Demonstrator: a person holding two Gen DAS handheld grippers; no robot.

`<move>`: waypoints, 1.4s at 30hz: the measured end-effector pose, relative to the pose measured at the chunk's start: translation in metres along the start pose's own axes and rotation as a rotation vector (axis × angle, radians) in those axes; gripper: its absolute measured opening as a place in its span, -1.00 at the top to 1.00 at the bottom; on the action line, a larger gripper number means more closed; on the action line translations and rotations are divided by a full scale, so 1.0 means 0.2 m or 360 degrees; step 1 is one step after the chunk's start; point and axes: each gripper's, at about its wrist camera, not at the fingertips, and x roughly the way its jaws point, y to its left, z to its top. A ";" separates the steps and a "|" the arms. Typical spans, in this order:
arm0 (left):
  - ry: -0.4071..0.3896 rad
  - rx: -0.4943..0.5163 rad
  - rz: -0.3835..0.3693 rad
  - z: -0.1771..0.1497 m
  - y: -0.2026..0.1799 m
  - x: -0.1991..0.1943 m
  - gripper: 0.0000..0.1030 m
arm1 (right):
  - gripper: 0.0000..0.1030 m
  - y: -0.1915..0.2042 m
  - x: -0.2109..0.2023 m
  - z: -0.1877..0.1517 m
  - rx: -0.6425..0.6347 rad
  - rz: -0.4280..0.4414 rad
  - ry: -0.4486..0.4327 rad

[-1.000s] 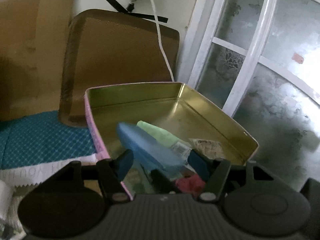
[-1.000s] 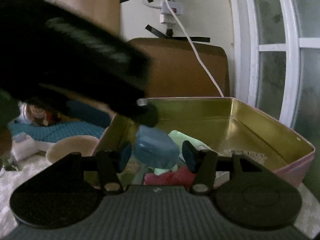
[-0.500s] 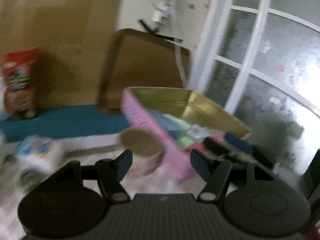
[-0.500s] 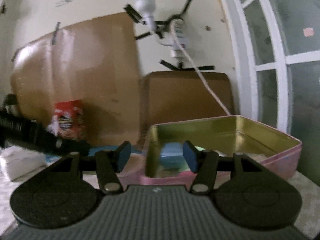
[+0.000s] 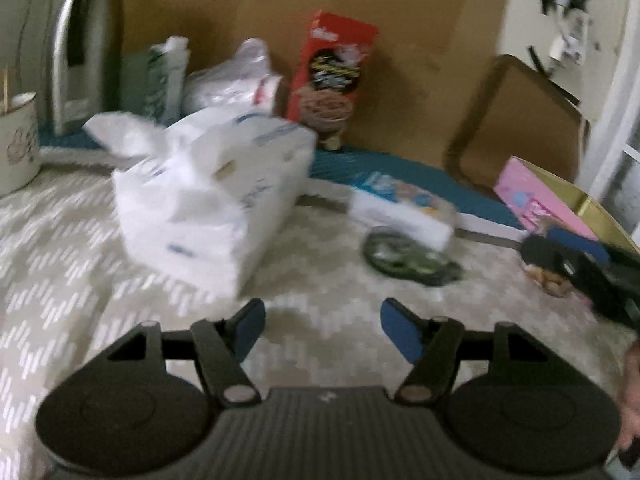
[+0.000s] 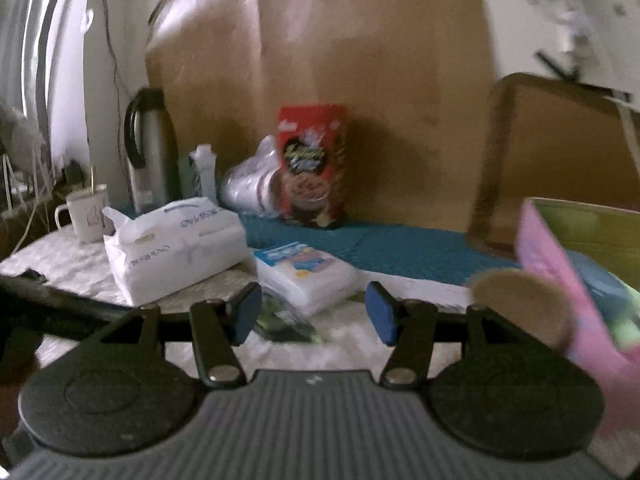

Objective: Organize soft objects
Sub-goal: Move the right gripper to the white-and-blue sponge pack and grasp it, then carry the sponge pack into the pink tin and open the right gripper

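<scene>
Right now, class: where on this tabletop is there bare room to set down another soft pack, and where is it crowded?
Free: the patterned cloth left of the large white tissue pack, and the strip between that pack and the left gripper. Crowded: around the small wipes pack and dark green packet, toward the pink tin.

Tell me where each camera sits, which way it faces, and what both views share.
Left wrist: on the left gripper, jaws open and empty, facing the tissue pack; the right gripper shows at right.
Right wrist: on the right gripper, jaws open and empty, facing the wipes packet; pink tin at right.
Shared: tissue pack, wipes packet, red snack bag, thermos, pink tin.
</scene>
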 end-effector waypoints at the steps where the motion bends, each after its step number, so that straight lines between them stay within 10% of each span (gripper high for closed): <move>1: -0.0037 0.0017 -0.0006 -0.01 0.01 0.00 -0.29 | -0.28 0.01 0.06 0.02 -0.0011 0.0011 0.0028; 5: -0.0081 0.0098 -0.0021 -0.03 -0.01 0.01 -0.36 | -0.74 0.02 0.33 0.09 -0.0112 0.0061 0.0093; 14: -0.0085 0.0089 -0.0050 -0.03 -0.01 0.02 -0.36 | -0.36 -0.08 0.72 0.07 -0.0047 0.0107 0.0388; 23: -0.0078 0.0117 -0.0024 -0.03 -0.02 0.03 -0.37 | -0.37 0.01 0.32 0.10 -0.0044 -0.0018 0.0066; 29: -0.0055 0.0058 -0.0081 -0.02 0.00 0.02 -0.37 | -0.38 0.05 -0.08 -0.11 -0.0038 -0.0032 0.0107; 42: 0.0357 0.0251 -0.0553 -0.12 -0.62 -0.03 -0.23 | -0.78 -0.03 -0.36 -0.37 0.0105 -0.0239 0.0202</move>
